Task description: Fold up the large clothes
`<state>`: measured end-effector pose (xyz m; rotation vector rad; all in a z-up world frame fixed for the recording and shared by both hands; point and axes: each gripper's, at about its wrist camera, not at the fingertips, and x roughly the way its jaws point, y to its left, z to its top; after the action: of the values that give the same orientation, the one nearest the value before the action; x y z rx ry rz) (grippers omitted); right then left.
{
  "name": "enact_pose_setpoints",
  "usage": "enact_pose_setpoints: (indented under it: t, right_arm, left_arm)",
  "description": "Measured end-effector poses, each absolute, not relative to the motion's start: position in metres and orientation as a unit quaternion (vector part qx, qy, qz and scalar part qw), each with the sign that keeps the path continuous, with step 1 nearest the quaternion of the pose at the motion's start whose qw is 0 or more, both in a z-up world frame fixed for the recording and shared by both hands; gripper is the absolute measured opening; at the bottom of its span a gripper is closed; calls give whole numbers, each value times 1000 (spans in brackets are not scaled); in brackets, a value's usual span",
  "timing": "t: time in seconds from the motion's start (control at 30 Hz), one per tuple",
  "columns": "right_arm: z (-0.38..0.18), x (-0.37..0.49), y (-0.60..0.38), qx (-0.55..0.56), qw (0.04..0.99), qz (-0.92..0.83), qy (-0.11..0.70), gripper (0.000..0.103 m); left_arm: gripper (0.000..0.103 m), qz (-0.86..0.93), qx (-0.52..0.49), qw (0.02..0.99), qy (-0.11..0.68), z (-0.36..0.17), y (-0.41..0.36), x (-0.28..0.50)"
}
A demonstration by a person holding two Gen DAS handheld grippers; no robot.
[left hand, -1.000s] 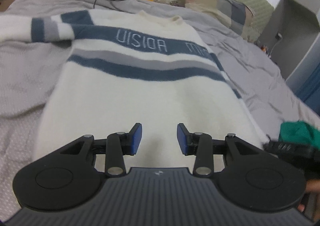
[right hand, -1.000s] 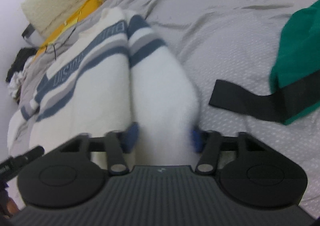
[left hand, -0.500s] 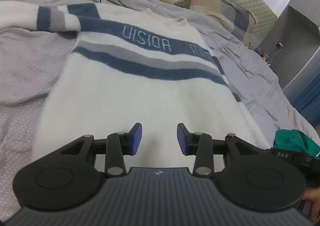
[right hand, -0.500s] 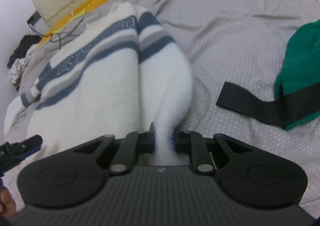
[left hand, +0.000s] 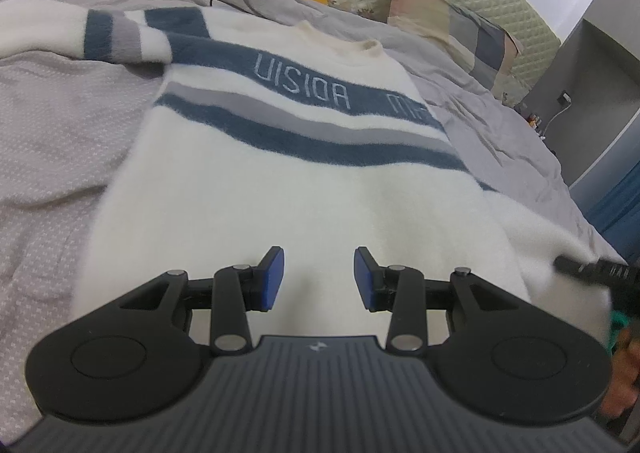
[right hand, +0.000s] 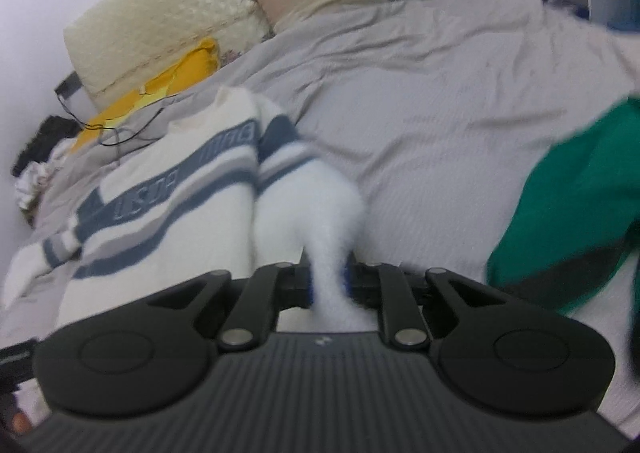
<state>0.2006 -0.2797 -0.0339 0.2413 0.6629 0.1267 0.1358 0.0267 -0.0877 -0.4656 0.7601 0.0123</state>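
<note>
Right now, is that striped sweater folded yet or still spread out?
Mostly spread: the striped sweater lies flat on the bed, one sleeve stretched sideways. Only the other sleeve is lifted, pinched in the right gripper.

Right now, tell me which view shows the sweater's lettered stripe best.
The left wrist view: the lettered stripe lies sharp across the flat white sweater and most letters read clearly. In the right wrist view the same stripe is blurred, slanted and barely legible, beside the sleeve gripped by the right tongs.
</note>
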Motion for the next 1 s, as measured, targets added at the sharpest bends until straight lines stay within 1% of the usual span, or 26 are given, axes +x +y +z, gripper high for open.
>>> enact_pose_setpoints:
  t: [0.17,0.27,0.37,0.53,0.63,0.73,0.8,0.93,1.0]
  right_arm:
    - [18,246,-286,15,953,39,299,15]
    - [51,289,-288,-50,957,17,285,15]
    - [87,330,-295,-75,960,-4,268,15]
    - [148,402,-298,-132,964,-72,217,15]
    - [165,440,-304,-159,961,-113,197,15]
    - [165,474,-321,-177,955,-147,185,15]
    - [152,487,-336,-179,953,-163,180,15]
    - [91,504,-369,-193,942,-192,195,15]
    - [48,509,-390,-181,935,-201,228,15]
  left_arm:
    - [44,11,-240,900,364,-91,31,139]
    - [44,10,-255,896,363,-92,35,144]
    - [44,-2,-273,894,356,-90,39,149]
    - [44,-14,-278,896,346,-92,44,162]
    - [44,-10,-289,892,348,-100,52,174]
    - [44,-5,-301,888,347,-107,59,184]
    - [44,-3,-292,890,352,-110,59,189]
    - [44,-8,-254,899,358,-113,52,195]
    - [44,-11,-239,901,363,-116,46,200]
